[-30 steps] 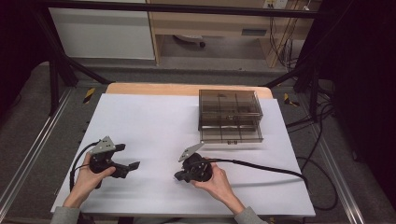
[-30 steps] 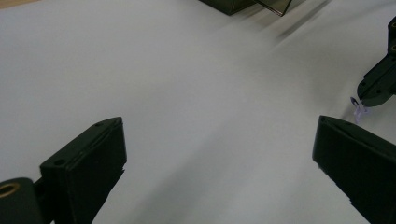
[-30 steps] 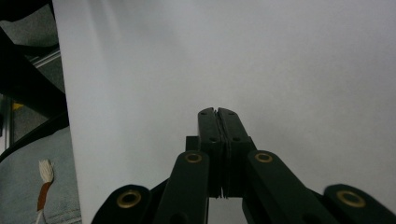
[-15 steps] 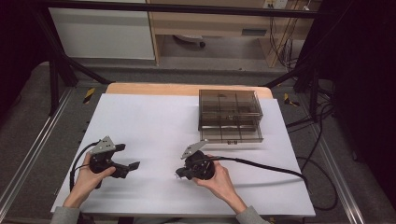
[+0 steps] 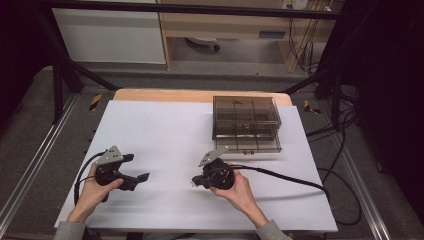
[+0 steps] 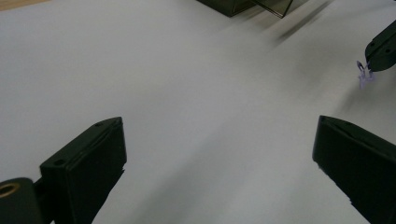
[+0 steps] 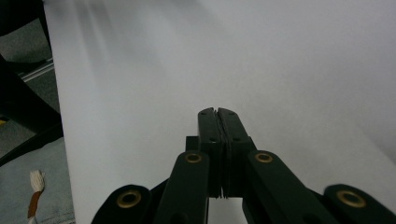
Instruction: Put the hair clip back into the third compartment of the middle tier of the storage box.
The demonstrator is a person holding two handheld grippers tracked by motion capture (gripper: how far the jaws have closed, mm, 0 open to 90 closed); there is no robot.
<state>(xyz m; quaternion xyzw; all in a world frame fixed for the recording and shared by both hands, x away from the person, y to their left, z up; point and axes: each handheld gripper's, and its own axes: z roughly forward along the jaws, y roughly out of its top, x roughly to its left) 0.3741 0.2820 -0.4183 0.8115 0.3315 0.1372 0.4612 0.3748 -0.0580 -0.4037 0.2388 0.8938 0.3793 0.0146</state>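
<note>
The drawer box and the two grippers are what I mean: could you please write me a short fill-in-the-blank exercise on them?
1. The right gripper has its jaws ____.
2. The left gripper has its jaws ____.
3. The smoky clear drawer box stands at the far ____ part of the white table, seen from the high view.
4. Its bottom drawer is slightly ____.

Missing words: shut; open; right; open

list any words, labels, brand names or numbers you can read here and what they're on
None can be read.
Smoked plastic drawer box: no lettering to be seen.
Left gripper and right gripper: no marking that reads.
Pale plate on the shelf unit behind the table: too small and blurred to tell whether it bears any text.
</note>
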